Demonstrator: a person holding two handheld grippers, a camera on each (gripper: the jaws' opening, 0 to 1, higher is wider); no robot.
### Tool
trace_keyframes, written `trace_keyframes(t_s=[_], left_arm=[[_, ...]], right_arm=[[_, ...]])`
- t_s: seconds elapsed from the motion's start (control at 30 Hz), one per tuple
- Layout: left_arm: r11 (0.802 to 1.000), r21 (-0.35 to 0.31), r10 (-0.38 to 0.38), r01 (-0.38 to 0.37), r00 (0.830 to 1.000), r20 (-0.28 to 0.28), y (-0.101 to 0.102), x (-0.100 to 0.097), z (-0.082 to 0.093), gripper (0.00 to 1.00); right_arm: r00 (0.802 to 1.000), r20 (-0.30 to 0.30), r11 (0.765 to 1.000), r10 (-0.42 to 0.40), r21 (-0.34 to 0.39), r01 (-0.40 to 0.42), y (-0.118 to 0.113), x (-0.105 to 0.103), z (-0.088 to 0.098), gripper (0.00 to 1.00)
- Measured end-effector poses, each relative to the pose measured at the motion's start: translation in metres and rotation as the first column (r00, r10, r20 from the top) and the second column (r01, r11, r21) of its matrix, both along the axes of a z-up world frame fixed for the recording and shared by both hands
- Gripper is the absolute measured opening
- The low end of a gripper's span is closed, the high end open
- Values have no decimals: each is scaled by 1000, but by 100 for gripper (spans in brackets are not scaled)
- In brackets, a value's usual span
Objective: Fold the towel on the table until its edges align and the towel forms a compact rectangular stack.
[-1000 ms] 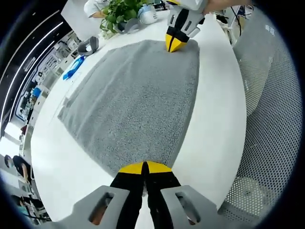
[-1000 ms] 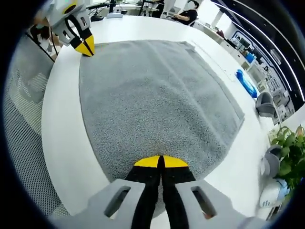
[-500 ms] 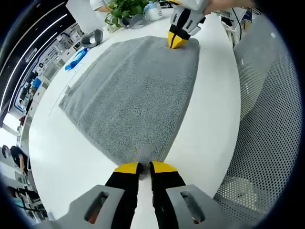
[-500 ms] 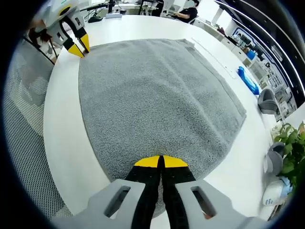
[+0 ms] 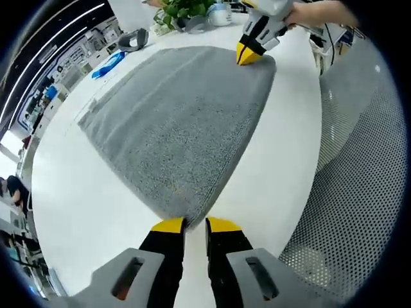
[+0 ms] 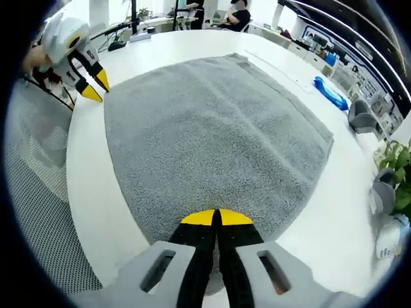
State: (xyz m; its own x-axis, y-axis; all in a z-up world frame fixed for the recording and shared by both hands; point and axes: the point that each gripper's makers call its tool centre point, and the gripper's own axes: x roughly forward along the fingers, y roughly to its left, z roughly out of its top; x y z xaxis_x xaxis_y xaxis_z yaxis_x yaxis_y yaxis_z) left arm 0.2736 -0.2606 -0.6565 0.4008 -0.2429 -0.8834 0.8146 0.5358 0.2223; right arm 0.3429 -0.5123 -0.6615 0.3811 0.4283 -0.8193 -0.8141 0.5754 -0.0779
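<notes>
A grey towel (image 5: 180, 109) lies spread flat on the white table (image 5: 77, 186). My left gripper (image 5: 196, 224) is open, and its yellow tips flank the towel's near corner without pinching it. At the far corner, my right gripper (image 5: 248, 56) is shut on the towel's edge, held by a hand. In the right gripper view, my right gripper (image 6: 215, 218) is shut on the near edge of the towel (image 6: 212, 128). The left gripper (image 6: 96, 86) stands open at the towel's far left corner.
A potted plant (image 5: 183, 8), a dark grey object (image 5: 135, 42) and a blue object (image 5: 110, 63) sit beyond the towel. A mesh chair (image 5: 359, 192) stands off the table's edge. In the right gripper view, the blue object (image 6: 331, 93) lies right of the towel.
My left gripper has opened and let go of the towel corner, which now lies on the table. The right gripper stays shut on its corner.
</notes>
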Motion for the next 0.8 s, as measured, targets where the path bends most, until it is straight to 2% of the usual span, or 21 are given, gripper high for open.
trace_keyframes(t_s=[0.07, 0.1, 0.13, 0.17, 0.2, 0.27, 0.3, 0.4, 0.47, 0.5, 0.53, 0.63, 0.67, 0.7, 0.77, 0.8], left_arm=[[1000, 16, -17, 17, 1000, 11, 1, 1, 1, 11], [1000, 17, -24, 23, 999, 29, 1, 3, 4, 10], [999, 9, -32, 32, 999, 44, 0, 5, 7, 10], [999, -3, -37, 37, 998, 57, -2, 7, 9, 11], [999, -11, -37, 38, 997, 66, -3, 8, 11, 11], [999, -6, -42, 42, 997, 69, -4, 10, 10, 11], [998, 11, -57, 57, 997, 59, -3, 9, 5, 11], [994, 50, -101, 99, 994, 40, -2, 6, 0, 11], [993, 59, -106, 103, 994, 41, -2, 6, 0, 11], [993, 62, -107, 105, 993, 40, -2, 6, 0, 11], [992, 66, -112, 109, 993, 41, -3, 7, 0, 11], [991, 71, -117, 114, 992, 45, -3, 7, 0, 11], [991, 69, -117, 114, 992, 46, -3, 7, 0, 11], [991, 67, -116, 112, 992, 51, -2, 8, 1, 10], [992, 63, -110, 106, 992, 59, 0, 10, 1, 9], [994, 51, -100, 97, 993, 62, 1, 11, 1, 9]], right_arm=[[999, -31, 997, -36, 73, 38, -5, -3, 3, 0], [999, -26, 996, -24, 83, 26, -6, -2, 5, 0], [991, 20, 985, -130, 116, 127, -18, 4, 12, 0], [988, 51, 981, -143, 139, 135, -23, 5, 17, 0], [987, 47, 977, -153, 159, 144, -31, -2, 20, 0], [993, 8, 982, -122, 144, 120, -44, -18, 19, 0], [995, 12, 988, -99, 122, 96, -50, -24, 18, 0], [998, 62, 1000, -19, 20, 18, -65, -39, 16, 12], [996, 71, 997, 62, 34, -64, -58, -55, 16, 12], [989, 99, 994, 108, 23, -111, -54, -60, 18, 10], [987, 100, 992, 124, 11, -126, -52, -64, 17, 9], [972, 102, 976, 213, -65, -207, -44, -74, 9, 15], [968, 108, 971, 228, -102, -218, -45, -72, 6, 15], [972, 117, 974, 205, -123, -191, -48, -68, 3, 12], [977, 127, 981, 172, -110, -158, -48, -61, 2, 7], [985, 123, 989, 124, -90, -114, -49, -57, 3, 7]])
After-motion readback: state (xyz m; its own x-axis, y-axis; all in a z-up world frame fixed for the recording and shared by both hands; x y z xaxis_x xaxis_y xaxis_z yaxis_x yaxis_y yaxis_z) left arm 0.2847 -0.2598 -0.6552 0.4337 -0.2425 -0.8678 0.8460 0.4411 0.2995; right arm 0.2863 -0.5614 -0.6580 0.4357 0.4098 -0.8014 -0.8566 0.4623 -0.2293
